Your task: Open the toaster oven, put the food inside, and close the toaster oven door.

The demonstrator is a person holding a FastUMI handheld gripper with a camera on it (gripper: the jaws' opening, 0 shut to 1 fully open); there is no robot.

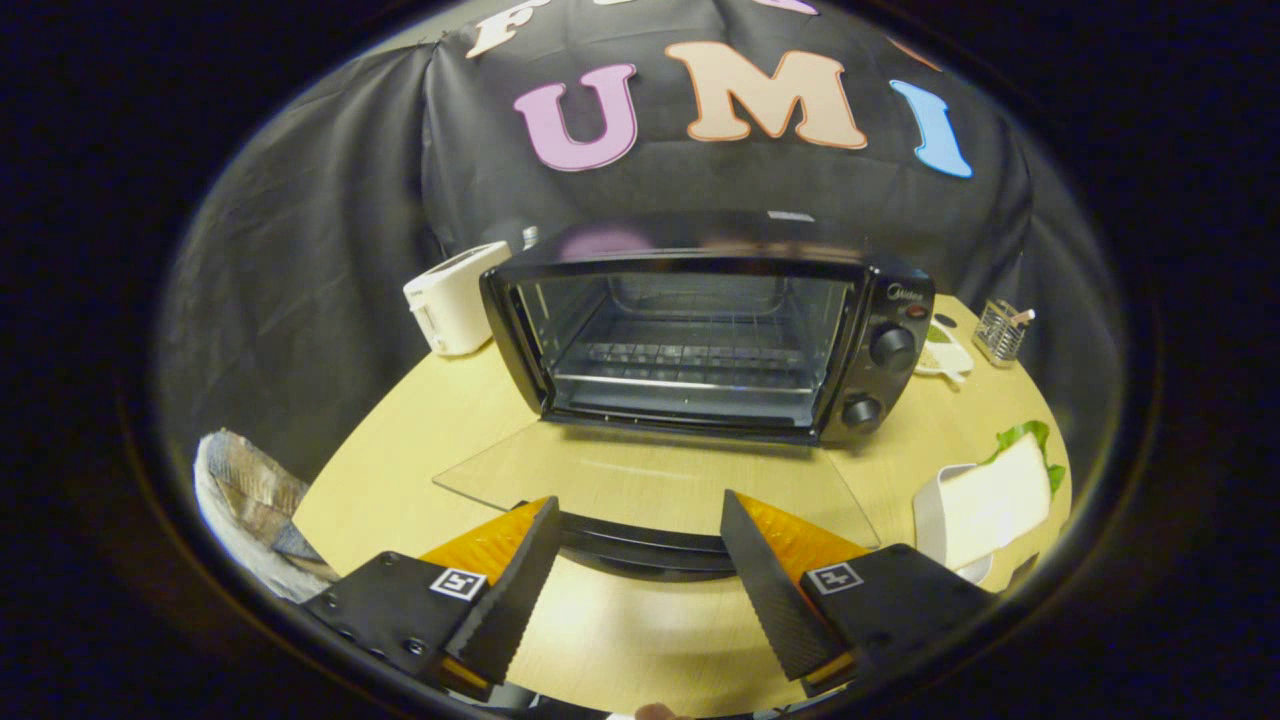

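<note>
Toaster oven (700,340) at the counter's (420,450) centre, its door (650,490) lowered flat toward the claw (640,560) — fingers spread, door handle between them. Toaster (455,298) behind-left; sandwich on plate (985,505) right; utensil holder (1000,332) behind-right.

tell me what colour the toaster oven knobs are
Black, like the oven body; knobs show best in the gripper view.

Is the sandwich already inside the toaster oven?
No. The sandwich sits on the table right of the open tongs; the toaster oven holds only its rack.
</note>
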